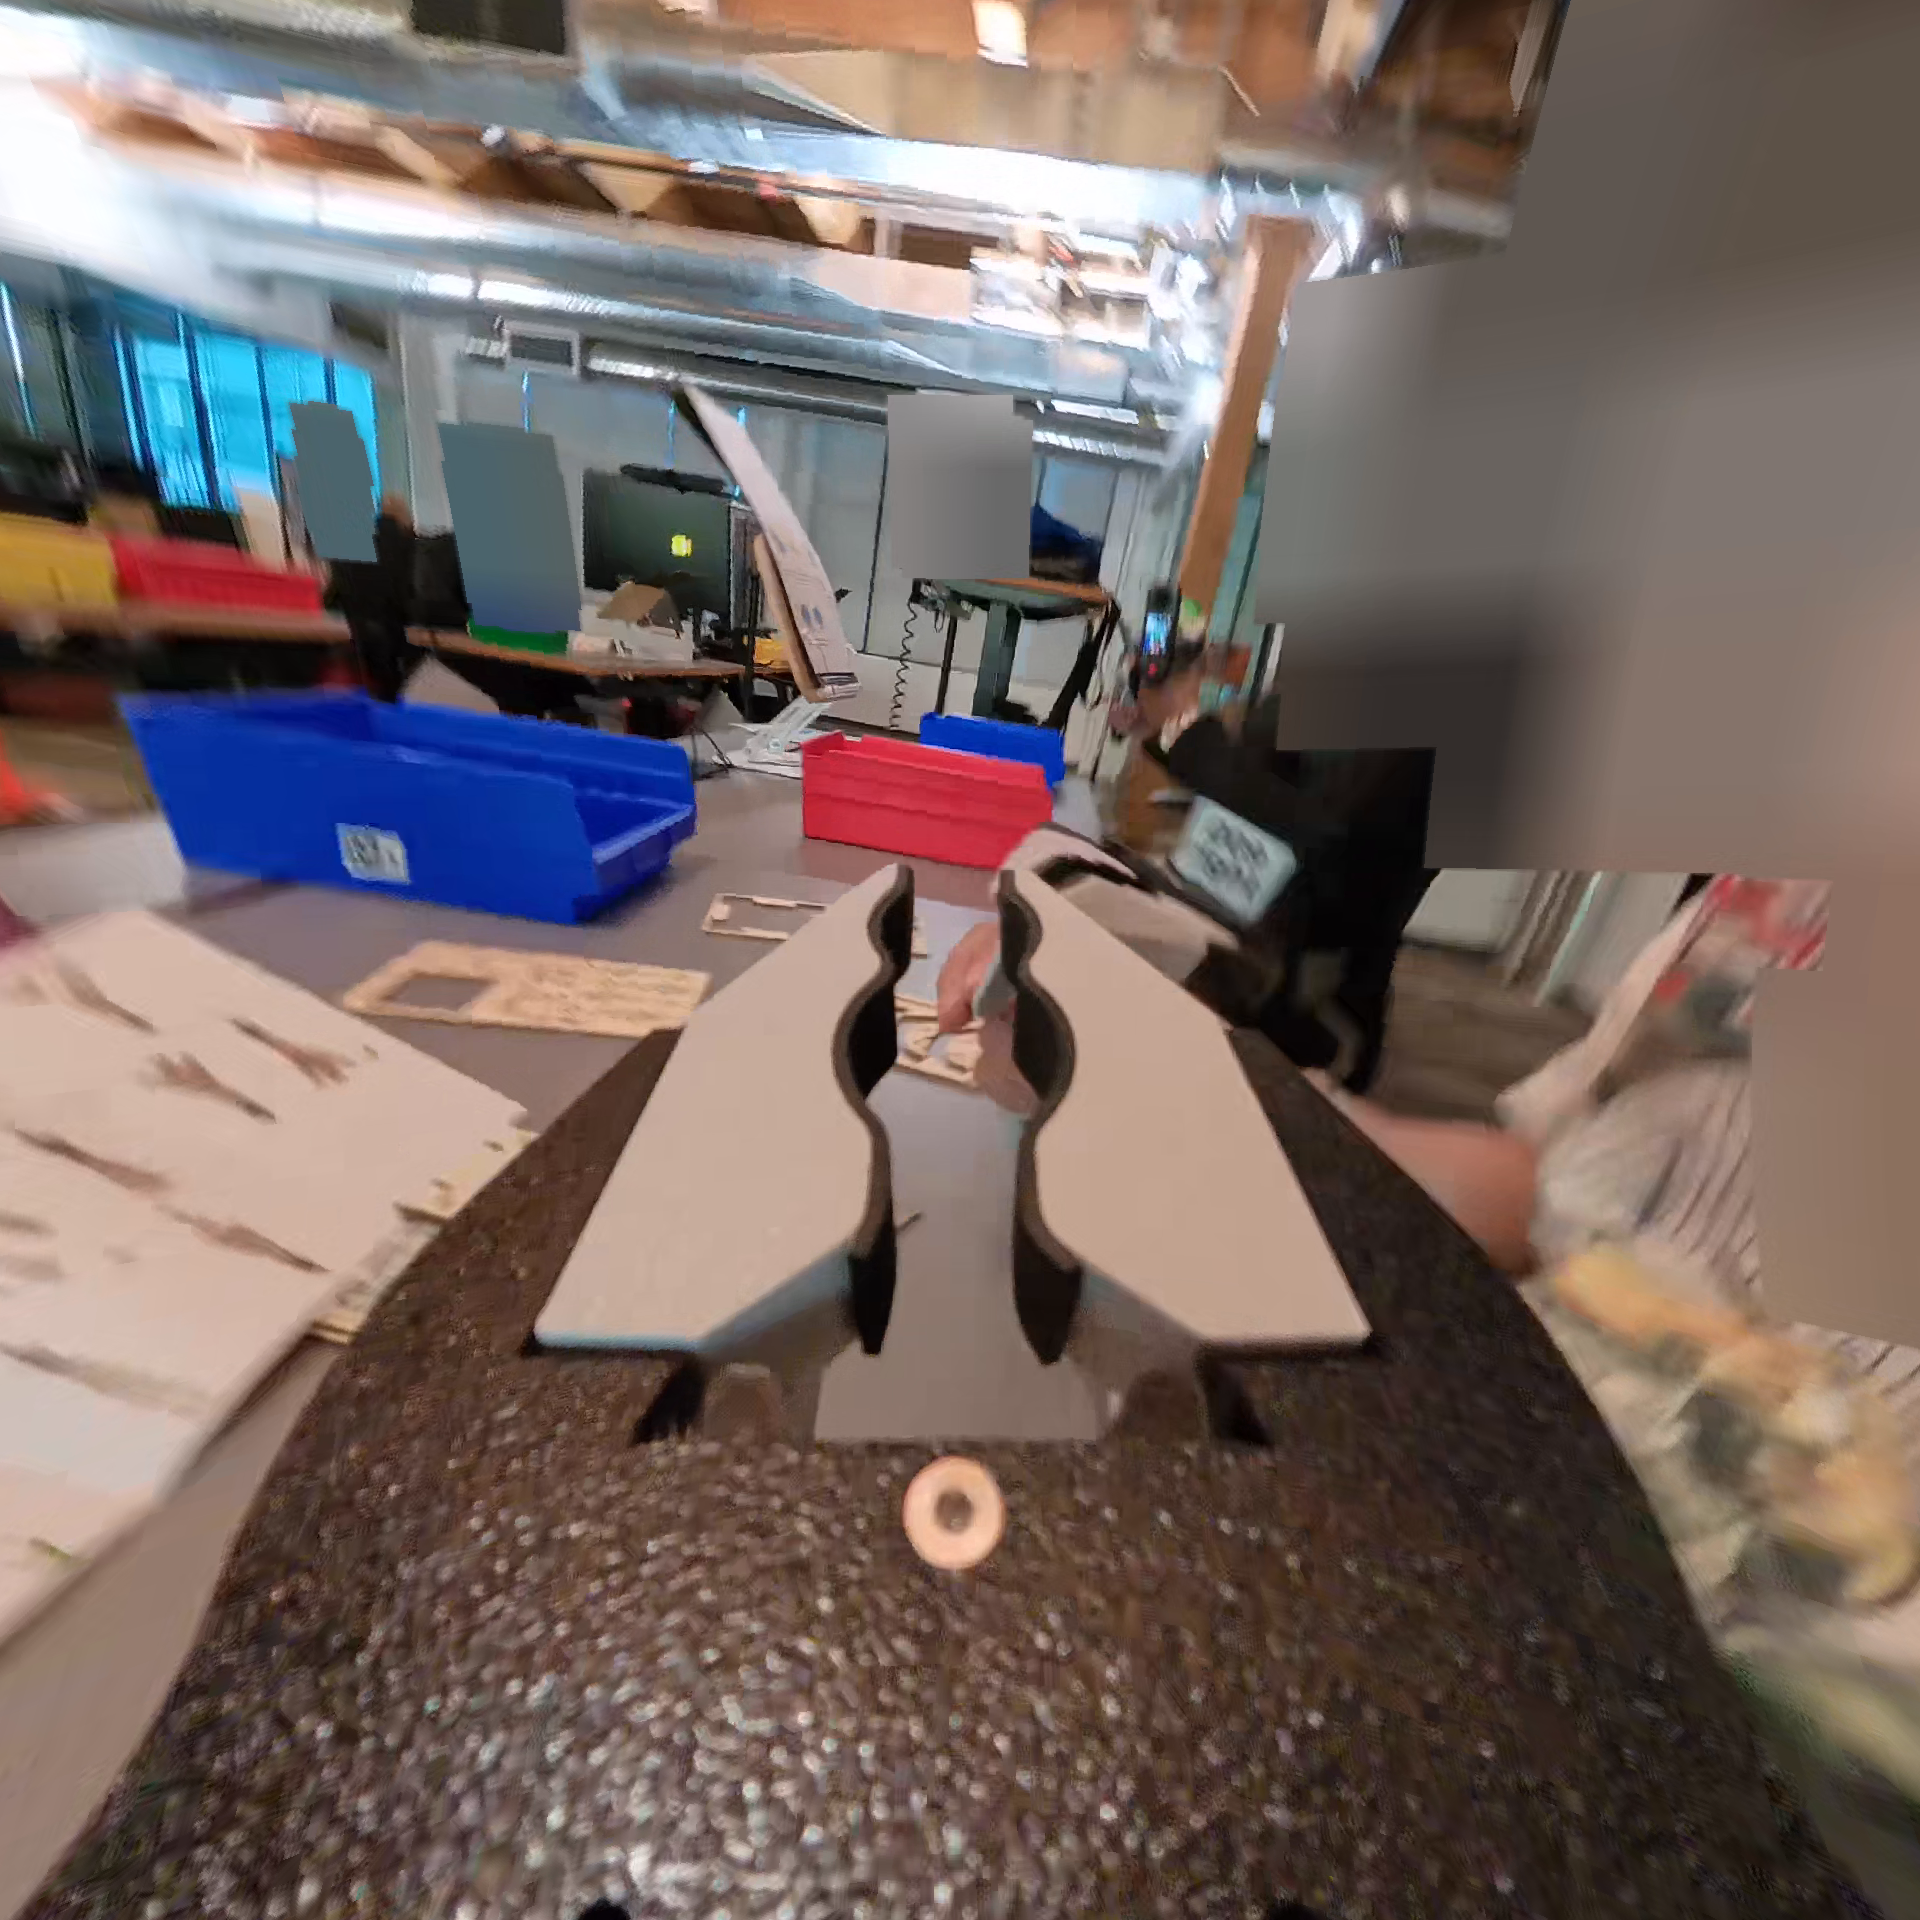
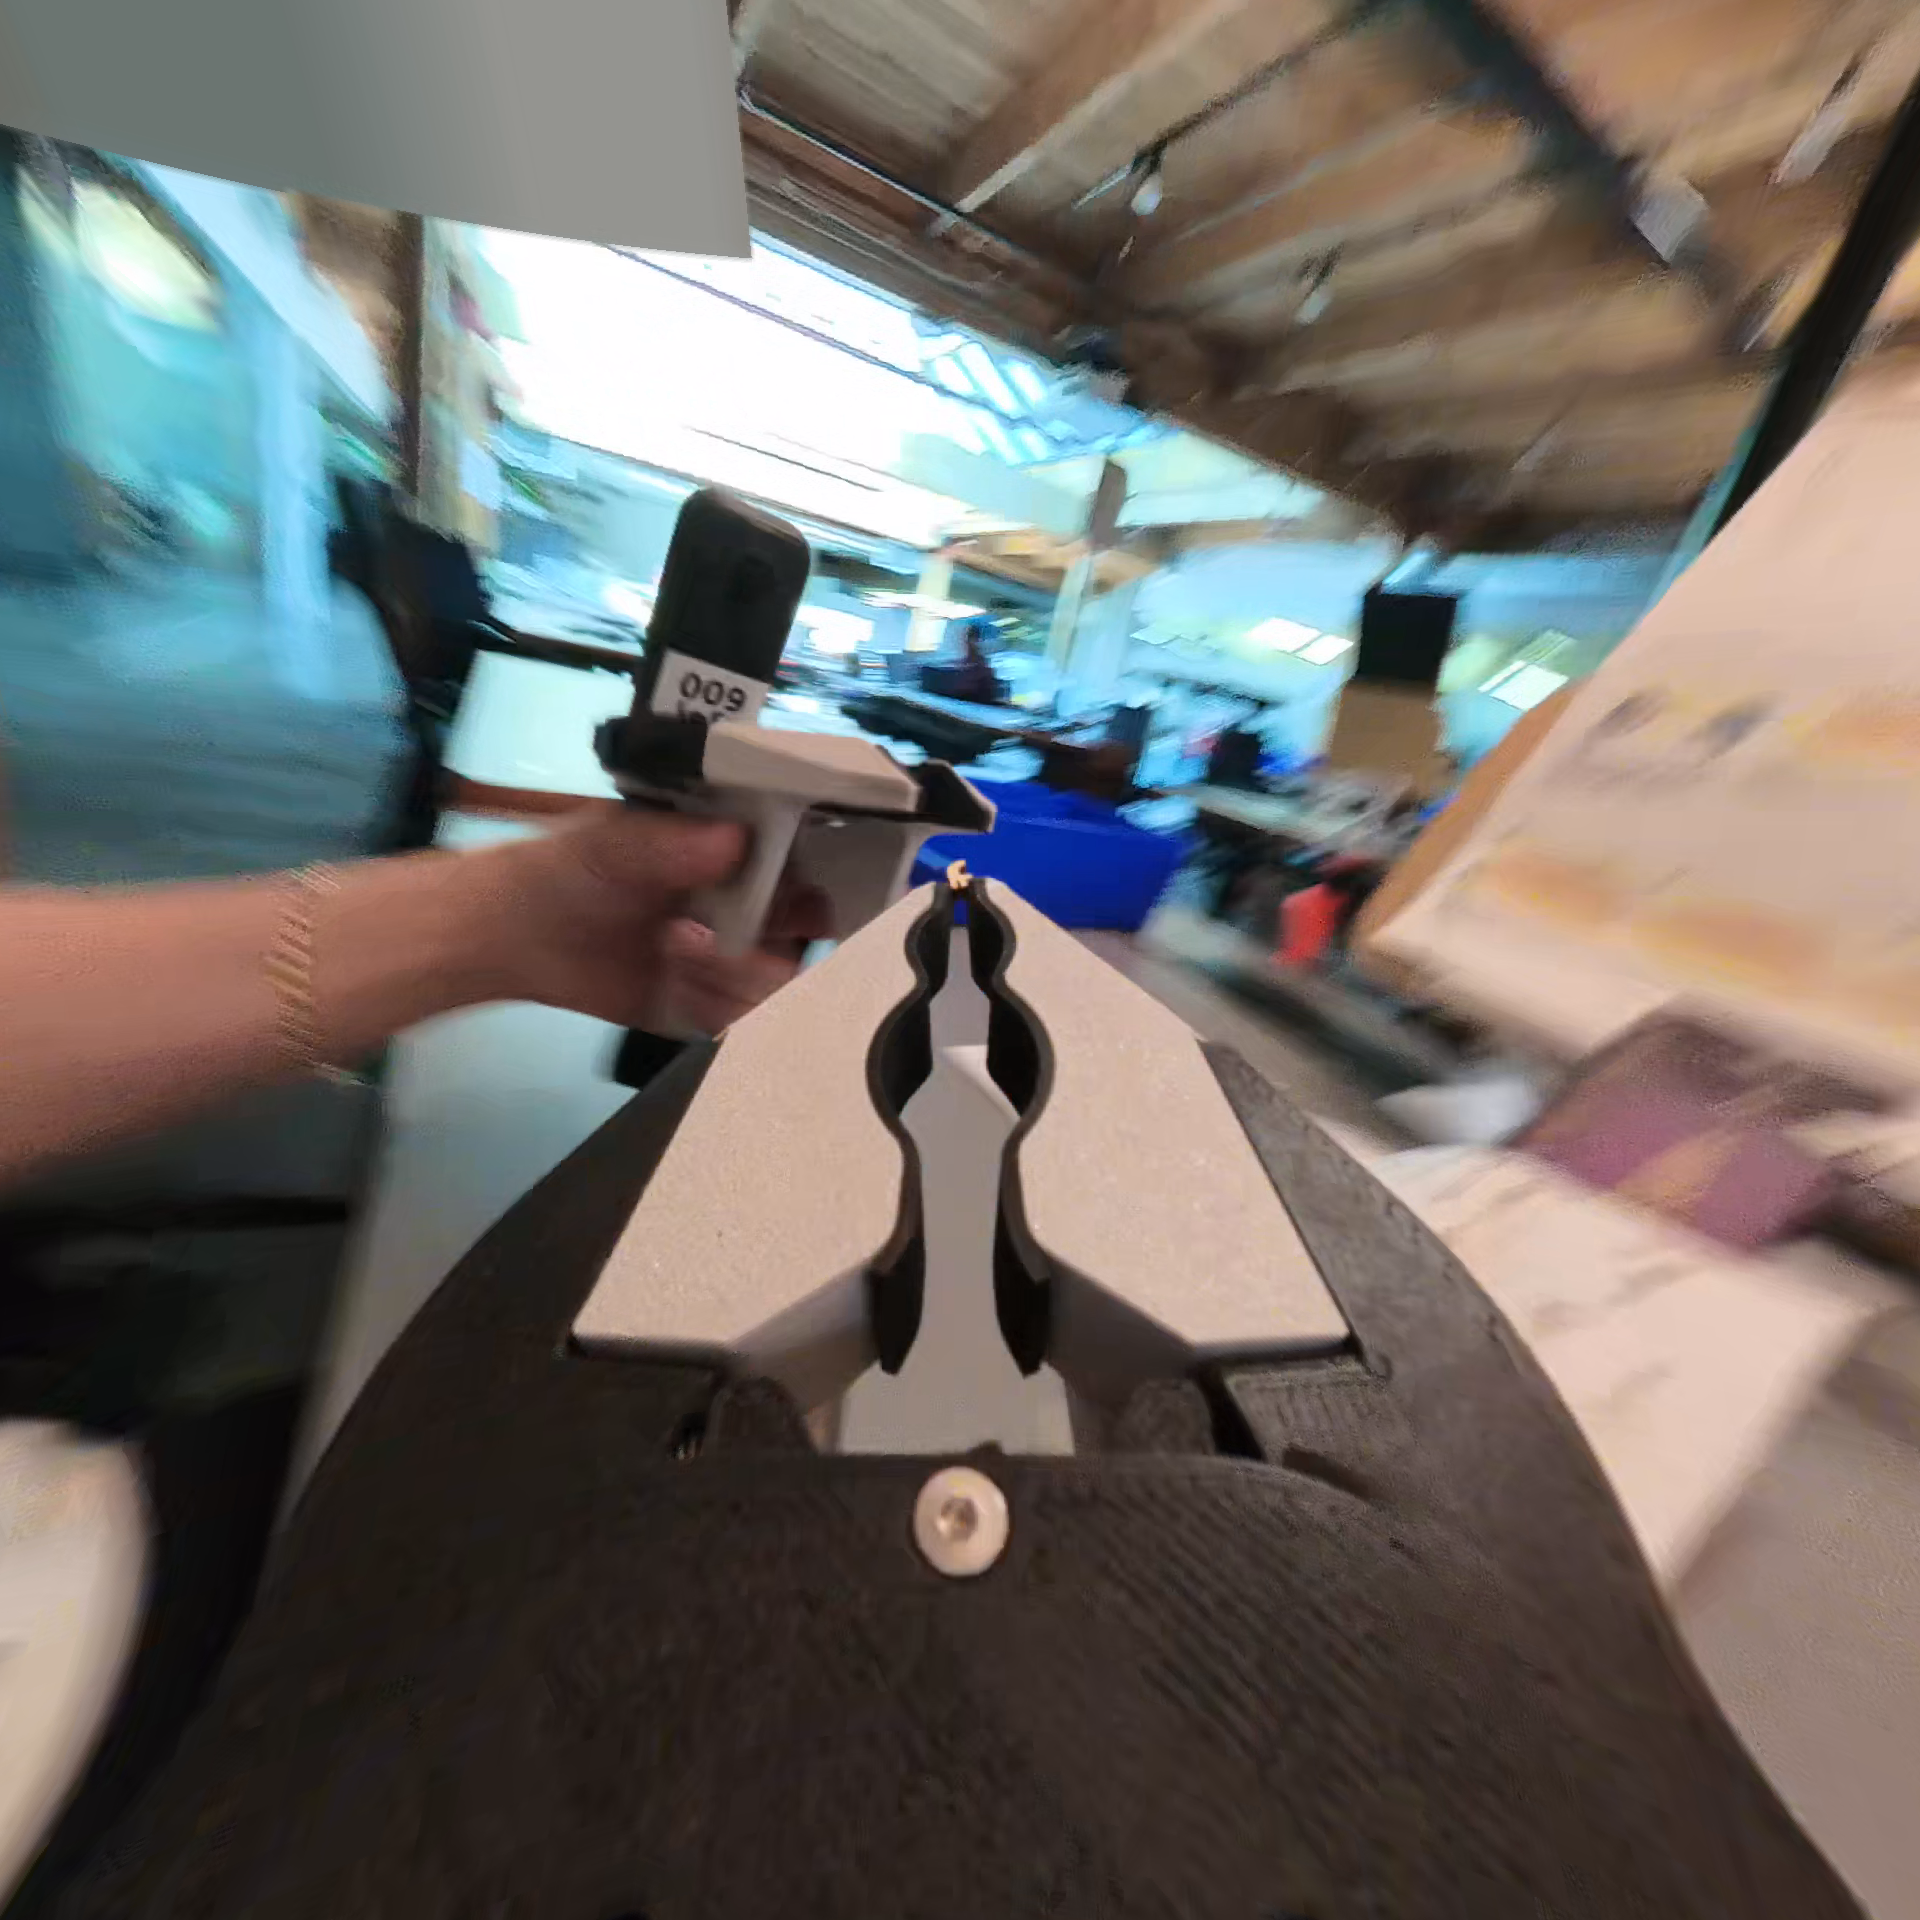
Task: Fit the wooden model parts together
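Right wrist view shows the right claw (image 2: 961,902) pinching a tiny wooden part (image 2: 960,875) at its tips, while the left claw (image 1: 956,894) gapes empty toward the wooden sheets (image 1: 530,985) lying ahead on the desk (image 1: 779,831).

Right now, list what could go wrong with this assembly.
1. The right gripper pinches only a tiny wooden piece at its very tips; it could slip out.
2. Both views are motion-blurred, so alignment may suffer.
3. The left gripper is open and holds nothing to mate with yet.
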The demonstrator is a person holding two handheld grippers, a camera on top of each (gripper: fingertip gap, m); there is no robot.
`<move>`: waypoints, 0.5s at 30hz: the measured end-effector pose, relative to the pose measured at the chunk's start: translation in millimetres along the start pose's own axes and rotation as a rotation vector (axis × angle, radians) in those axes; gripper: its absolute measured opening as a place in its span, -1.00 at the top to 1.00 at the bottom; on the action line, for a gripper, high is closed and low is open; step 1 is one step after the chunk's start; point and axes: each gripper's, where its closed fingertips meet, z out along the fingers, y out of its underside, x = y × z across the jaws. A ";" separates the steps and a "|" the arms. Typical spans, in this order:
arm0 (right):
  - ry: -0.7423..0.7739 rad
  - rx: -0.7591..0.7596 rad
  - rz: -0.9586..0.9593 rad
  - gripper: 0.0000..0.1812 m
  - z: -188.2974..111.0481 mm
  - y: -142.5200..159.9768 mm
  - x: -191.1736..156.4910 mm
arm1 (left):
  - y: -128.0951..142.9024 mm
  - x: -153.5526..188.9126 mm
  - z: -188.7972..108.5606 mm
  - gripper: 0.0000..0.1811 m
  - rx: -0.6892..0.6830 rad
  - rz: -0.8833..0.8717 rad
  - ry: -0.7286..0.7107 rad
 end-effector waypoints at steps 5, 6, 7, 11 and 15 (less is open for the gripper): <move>0.258 -0.016 -0.513 1.00 -3.1 -9.9 7.7 | 3.2 2.3 12.6 0.80 0.041 -0.446 0.095; 0.285 -0.016 -0.558 1.00 -3.2 -11.0 7.8 | 3.4 6.1 15.6 0.81 0.051 -0.466 0.116; 0.298 -0.012 -0.592 1.00 -3.0 -12.3 6.4 | 6.4 5.9 19.1 0.85 0.041 -0.481 0.103; 0.335 -0.004 -0.639 1.00 -2.7 -16.1 6.6 | 14.2 12.5 27.5 0.91 -0.012 -0.477 0.107; 0.330 0.009 -0.617 1.00 -3.8 -17.7 7.6 | 9.9 16.5 26.7 0.95 0.013 -0.479 0.145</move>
